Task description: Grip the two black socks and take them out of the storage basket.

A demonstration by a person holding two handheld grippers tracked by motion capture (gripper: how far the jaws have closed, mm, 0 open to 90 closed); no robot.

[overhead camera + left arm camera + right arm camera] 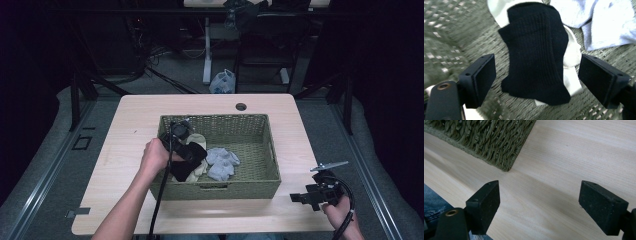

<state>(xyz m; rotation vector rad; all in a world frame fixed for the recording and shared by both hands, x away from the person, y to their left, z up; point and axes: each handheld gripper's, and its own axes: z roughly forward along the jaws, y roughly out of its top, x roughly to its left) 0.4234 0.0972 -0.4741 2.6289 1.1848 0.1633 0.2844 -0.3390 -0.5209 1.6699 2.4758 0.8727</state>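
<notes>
left claw (pixel 536 82) open astride black sock (pixel 536 55) | right claw (pixel 539 202) open above table (pixel 574 152)

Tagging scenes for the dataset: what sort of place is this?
Probably a lab or data-collection workspace: a light wooden table with a cable hole, cables on the floor, desk legs behind, dark surroundings.

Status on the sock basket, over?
Left gripper open, straddling black ribbed sock in green woven basket. Right gripper open above wooden table. White sock underneath.
</notes>
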